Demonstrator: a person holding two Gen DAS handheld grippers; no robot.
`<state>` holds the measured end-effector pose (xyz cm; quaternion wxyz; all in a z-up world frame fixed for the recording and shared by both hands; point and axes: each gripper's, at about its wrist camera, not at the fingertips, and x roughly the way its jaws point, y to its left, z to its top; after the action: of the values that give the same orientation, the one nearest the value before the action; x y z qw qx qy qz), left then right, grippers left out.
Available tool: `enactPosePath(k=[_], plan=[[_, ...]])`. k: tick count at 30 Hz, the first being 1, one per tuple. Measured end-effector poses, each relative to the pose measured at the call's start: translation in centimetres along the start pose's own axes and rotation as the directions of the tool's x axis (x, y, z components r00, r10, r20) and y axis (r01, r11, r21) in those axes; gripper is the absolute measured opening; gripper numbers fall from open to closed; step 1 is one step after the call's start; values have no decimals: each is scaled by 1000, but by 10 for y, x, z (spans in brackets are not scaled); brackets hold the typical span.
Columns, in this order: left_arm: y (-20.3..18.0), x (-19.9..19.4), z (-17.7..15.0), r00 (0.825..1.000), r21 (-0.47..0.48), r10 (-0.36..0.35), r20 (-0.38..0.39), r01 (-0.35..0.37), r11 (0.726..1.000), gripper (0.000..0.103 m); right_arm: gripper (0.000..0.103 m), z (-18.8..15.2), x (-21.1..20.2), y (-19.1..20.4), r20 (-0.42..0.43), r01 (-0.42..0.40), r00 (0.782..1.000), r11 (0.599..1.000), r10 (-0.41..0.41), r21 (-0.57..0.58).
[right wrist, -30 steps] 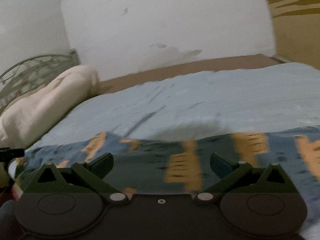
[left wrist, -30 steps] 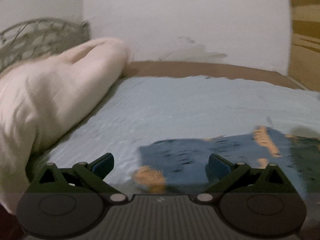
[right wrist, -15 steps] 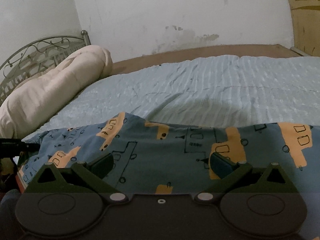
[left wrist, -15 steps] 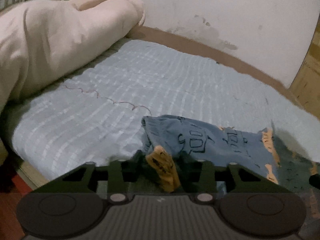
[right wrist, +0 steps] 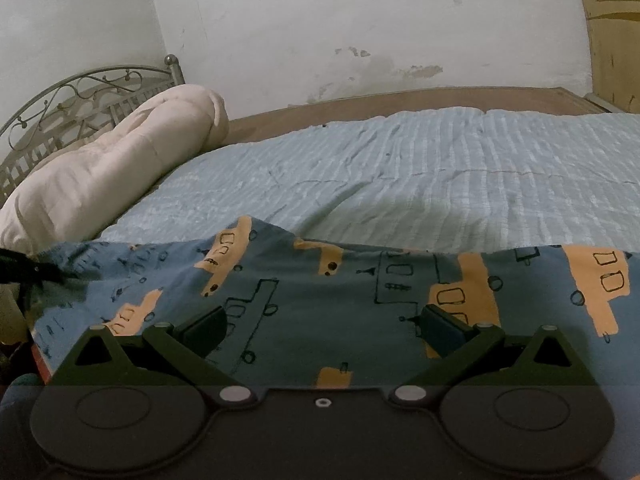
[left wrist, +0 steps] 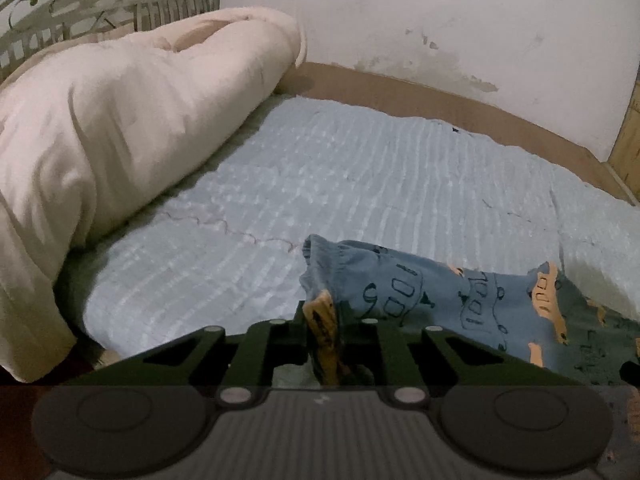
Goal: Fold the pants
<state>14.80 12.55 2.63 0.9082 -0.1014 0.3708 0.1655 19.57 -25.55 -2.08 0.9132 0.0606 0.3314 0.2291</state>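
Note:
The pants (right wrist: 320,300) are blue with orange and black-line prints and lie along the near edge of the bed. In the left wrist view my left gripper (left wrist: 322,320) is shut on a bunched end of the pants (left wrist: 420,296), with an orange patch pinched between the fingers. In the right wrist view my right gripper (right wrist: 324,324) is open, fingers spread wide just above the flat middle of the pants, holding nothing. The left gripper shows as a dark shape at the pants' far left end (right wrist: 24,270).
The pale blue ribbed bedsheet (left wrist: 360,184) covers the bed. A rolled cream duvet (left wrist: 120,128) lies along the left side against a metal headboard (right wrist: 80,92). A white wall (right wrist: 360,20) and brown bed frame (left wrist: 440,100) run behind.
My left gripper went from open above the pants' end to shut on it. The right gripper stayed open and settled over the pants' middle.

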Motion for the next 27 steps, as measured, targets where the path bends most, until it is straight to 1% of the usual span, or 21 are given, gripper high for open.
enactPosePath(k=[5, 7, 8, 9, 10, 11, 12, 14, 16, 17, 19, 21, 23, 24, 26, 27], plan=[[-1, 13, -3, 999, 13, 15, -36, -15, 1000, 14, 102, -2, 3, 0, -8, 4, 1000, 1000, -4, -15], [-2, 20, -5, 999, 23, 20, -49, -19, 1000, 17, 102, -2, 3, 1, -13, 5, 1000, 1000, -6, -27], [-2, 22, -7, 999, 22, 18, -51, -17, 1000, 22, 102, -2, 4, 1, -15, 7, 1000, 999, -8, -35], [-2, 23, -7, 999, 26, 20, -50, -19, 999, 35, 102, -1, 4, 2, -15, 9, 1000, 999, -10, -45], [-3, 22, -8, 999, 34, 30, -43, -29, 999, 47, 102, 1, 4, 4, -12, 13, 1000, 998, -14, -56], [-5, 21, -9, 999, 46, 45, -27, -43, 998, 70, 102, 4, 5, 6, -7, 17, 1000, 997, -17, -70], [-7, 19, -9, 998, 59, 55, -7, -55, 997, 84, 102, 8, 6, 8, 1, 17, 1000, 997, -17, -80], [-17, 13, -9, 996, 95, 72, 52, -77, 992, 89, 102, 19, 12, 16, 12, 4, 1000, 994, -3, -112], [-27, 9, -9, 994, 137, 66, 85, -77, 988, 93, 102, 33, 24, 28, 6, -16, 1000, 987, 18, -163], [-34, 8, -9, 993, 161, 59, 100, -74, 984, 97, 102, 40, 34, 35, -14, -35, 999, 981, 33, -192], [-47, 9, -10, 992, 201, 46, 116, -69, 977, 97, 102, 50, 58, 52, -56, -89, 995, 960, 77, -264], [-60, 13, -13, 992, 246, 46, 113, -72, 967, 98, 102, 55, 84, 67, -102, -121, 991, 935, 91, -333], [-71, 21, -16, 993, 287, 58, 107, -87, 954, 98, 102, 58, 110, 82, -120, -119, 990, 904, 76, -411], [-75, 27, -17, 992, 308, 75, 97, -102, 946, 98, 102, 60, 123, 87, -129, -112, 990, 890, 61, -442], [-79, 38, -20, 989, 333, 122, 89, -145, 932, 98, 102, 64, 145, 87, -113, -47, 994, 877, -8, -477], [-79, 42, -21, 986, 337, 138, 90, -161, 928, 98, 102, 68, 153, 83, -98, -24, 995, 876, -27, -482]])
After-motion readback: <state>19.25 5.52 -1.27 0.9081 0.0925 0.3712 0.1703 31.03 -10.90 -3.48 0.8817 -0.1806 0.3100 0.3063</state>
